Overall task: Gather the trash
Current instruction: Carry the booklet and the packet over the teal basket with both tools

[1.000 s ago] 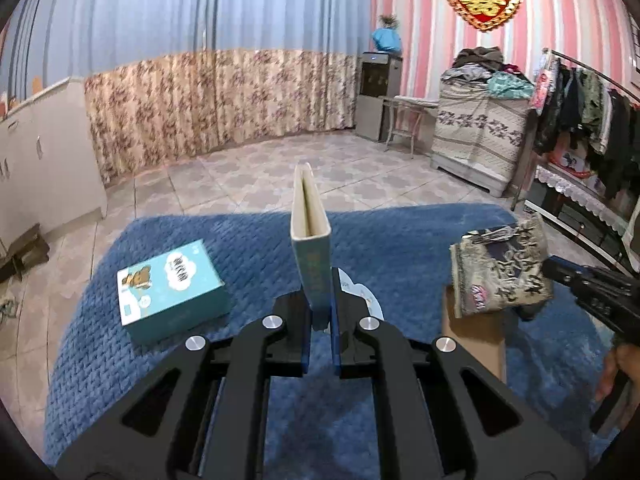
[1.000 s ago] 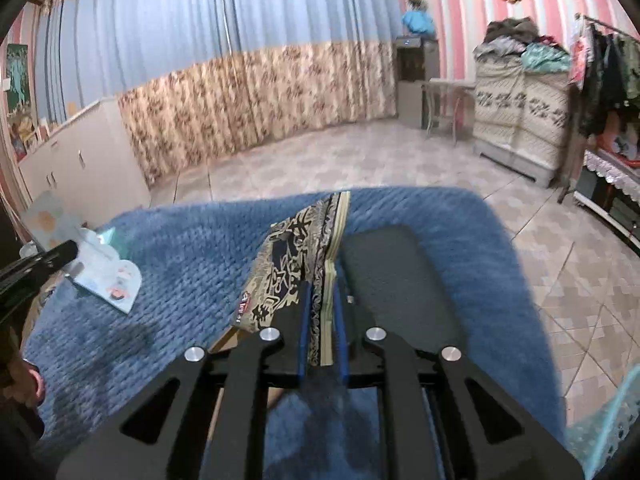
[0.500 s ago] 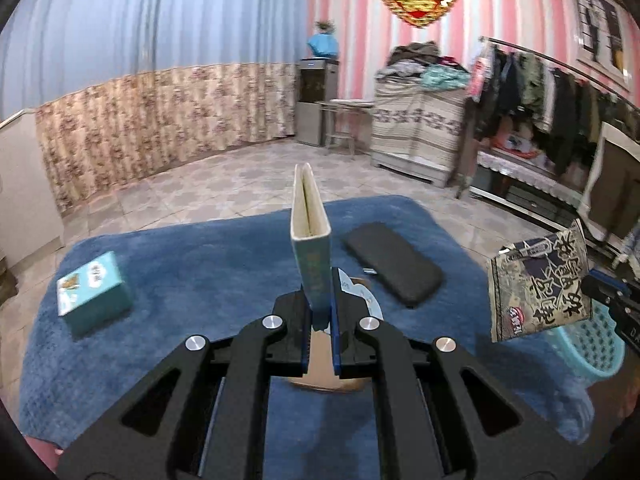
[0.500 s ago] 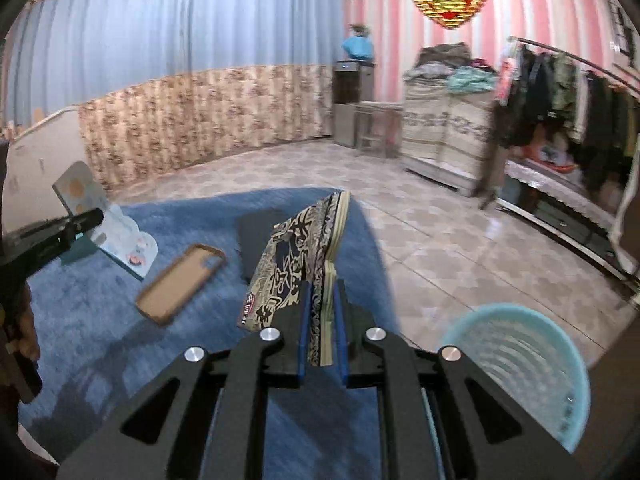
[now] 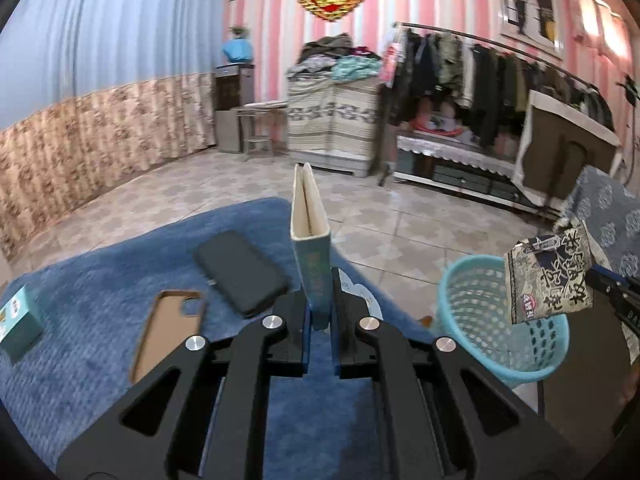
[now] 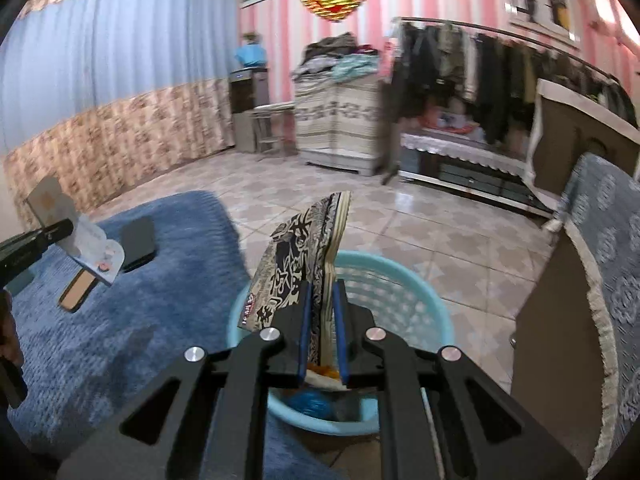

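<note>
Carrying trash: two hand-held grippers, each clenched on one piece of rubbish, near a wastebasket in a bedroom-like room.
Blue rug: largest thing in reach, spread over pale floor tiles; several items lie on it.
Wastebasket: light blue perforated plastic, standing just off the rug's edge; some rubbish already shows at its bottom, among it something blue.
Right gripper: clamped on a patterned snack wrapper, black and tan with printed characters; seen from the right wrist camera it hangs directly above the basket's mouth.
Left gripper: gripping a flattened teal cardboard box, held upright on edge; it is over the rug, with the basket off to its right.
Black phone case: lying flat on the rug, untouched.
Tan phone case: lying open side up beside the black one.
Small teal box: at the rug's far left edge.
Progress: partway, by my reading. Both pieces are picked up but neither is dropped yet. The wrapper looks ready to release; the flattened box must travel further right. Whether the items on the rug count as trash is unclear.
</note>
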`<action>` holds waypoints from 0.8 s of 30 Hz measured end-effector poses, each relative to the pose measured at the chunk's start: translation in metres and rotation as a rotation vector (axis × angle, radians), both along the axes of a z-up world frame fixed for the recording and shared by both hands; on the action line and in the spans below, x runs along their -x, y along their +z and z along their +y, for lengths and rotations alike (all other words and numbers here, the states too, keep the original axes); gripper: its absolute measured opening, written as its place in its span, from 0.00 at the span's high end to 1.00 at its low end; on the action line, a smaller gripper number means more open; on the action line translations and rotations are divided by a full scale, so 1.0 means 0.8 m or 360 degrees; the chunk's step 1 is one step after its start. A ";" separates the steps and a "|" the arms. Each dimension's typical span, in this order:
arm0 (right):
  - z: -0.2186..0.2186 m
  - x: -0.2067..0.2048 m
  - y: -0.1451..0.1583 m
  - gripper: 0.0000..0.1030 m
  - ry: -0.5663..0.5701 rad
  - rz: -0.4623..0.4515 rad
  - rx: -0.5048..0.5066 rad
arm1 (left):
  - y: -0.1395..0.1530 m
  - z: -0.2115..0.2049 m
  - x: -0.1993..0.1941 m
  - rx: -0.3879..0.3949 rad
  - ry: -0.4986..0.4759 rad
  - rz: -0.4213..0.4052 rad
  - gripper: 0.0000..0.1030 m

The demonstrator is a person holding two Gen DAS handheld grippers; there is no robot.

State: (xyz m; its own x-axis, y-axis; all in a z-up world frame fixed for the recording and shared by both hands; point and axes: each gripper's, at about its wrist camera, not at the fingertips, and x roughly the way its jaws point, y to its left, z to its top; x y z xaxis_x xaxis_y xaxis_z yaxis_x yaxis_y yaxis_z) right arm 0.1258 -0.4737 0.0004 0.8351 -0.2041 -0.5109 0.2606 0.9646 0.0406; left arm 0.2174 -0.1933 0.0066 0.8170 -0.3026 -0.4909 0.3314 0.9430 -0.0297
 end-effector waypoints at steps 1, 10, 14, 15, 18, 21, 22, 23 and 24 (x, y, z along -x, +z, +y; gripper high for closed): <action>-0.010 0.004 0.000 0.89 -0.0028 -0.0004 -0.0004 | 0.000 -0.011 0.002 0.0001 -0.0029 0.0001 0.94; -0.071 0.026 -0.009 0.89 -0.0203 -0.0006 -0.0016 | 0.002 -0.094 0.006 -0.0003 -0.0222 -0.0026 0.94; -0.080 0.027 -0.019 0.89 -0.0234 0.0014 -0.0019 | -0.004 -0.132 0.005 0.0004 -0.0291 -0.0018 0.94; -0.082 0.028 -0.022 0.89 -0.0238 0.0017 -0.0021 | -0.004 -0.137 0.003 0.0003 -0.0305 -0.0018 0.94; -0.089 0.026 -0.026 0.89 -0.0248 0.0025 -0.0030 | -0.010 -0.166 -0.002 -0.0011 -0.0366 -0.0028 0.94; -0.099 0.023 -0.034 0.89 -0.0262 0.0043 -0.0044 | -0.021 -0.195 -0.010 -0.0037 -0.0423 -0.0022 0.94; -0.100 0.022 -0.036 0.89 -0.0265 0.0047 -0.0046 | -0.025 -0.201 -0.012 -0.0044 -0.0428 -0.0014 0.94; -0.100 0.026 -0.040 0.89 -0.0267 0.0049 -0.0046 | -0.032 -0.210 -0.018 -0.0054 -0.0440 0.0013 0.94; -0.101 0.025 -0.042 0.89 -0.0268 0.0056 -0.0046 | -0.036 -0.216 -0.022 -0.0063 -0.0450 0.0034 0.94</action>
State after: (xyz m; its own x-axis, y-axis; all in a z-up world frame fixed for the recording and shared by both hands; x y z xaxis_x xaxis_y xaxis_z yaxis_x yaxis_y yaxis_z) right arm 0.1055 -0.5545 -0.0334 0.7718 -0.3243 -0.5469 0.4202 0.9057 0.0559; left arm 0.2347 -0.3659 -0.0225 0.6924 -0.4970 -0.5230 0.5811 0.8139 -0.0042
